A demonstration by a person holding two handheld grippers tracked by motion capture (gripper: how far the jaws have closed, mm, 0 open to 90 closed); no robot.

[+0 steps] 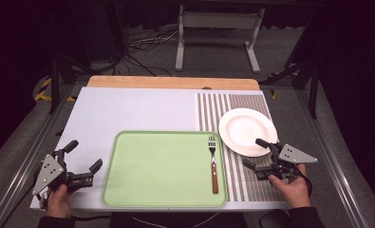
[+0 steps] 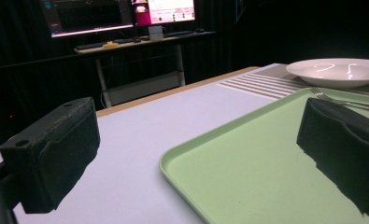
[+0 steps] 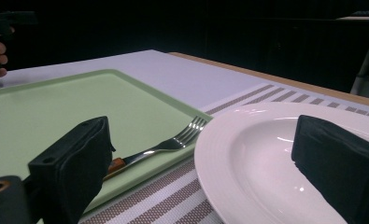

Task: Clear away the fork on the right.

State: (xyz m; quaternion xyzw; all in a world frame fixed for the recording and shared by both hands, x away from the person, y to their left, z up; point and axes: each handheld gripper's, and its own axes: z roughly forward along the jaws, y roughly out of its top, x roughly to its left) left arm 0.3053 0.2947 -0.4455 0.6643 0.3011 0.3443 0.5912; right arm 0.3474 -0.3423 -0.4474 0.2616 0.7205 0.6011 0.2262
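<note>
A green tray (image 1: pixel 161 166) lies at the middle of the table, and a fork (image 1: pixel 213 164) with a wooden handle rests along its right side, tines pointing away. A white plate (image 1: pixel 247 130) sits empty on a striped placemat (image 1: pixel 242 104) to the right. My left gripper (image 1: pixel 83 156) is open just left of the tray (image 2: pixel 247 168), low over the table, holding nothing. My right gripper (image 1: pixel 255 153) is open at the plate's near edge, one jaw over the plate (image 3: pixel 266 158) and one over the placemat beside the fork (image 3: pixel 168 144).
The white tabletop (image 1: pixel 128 109) runs bare behind the tray, with a wooden strip (image 1: pixel 173 82) at its far edge. Beyond the table stand a metal stand (image 1: pixel 218 33), cables and dark curtains. A desk with monitors (image 2: pixel 126 14) shows far off in the left gripper view.
</note>
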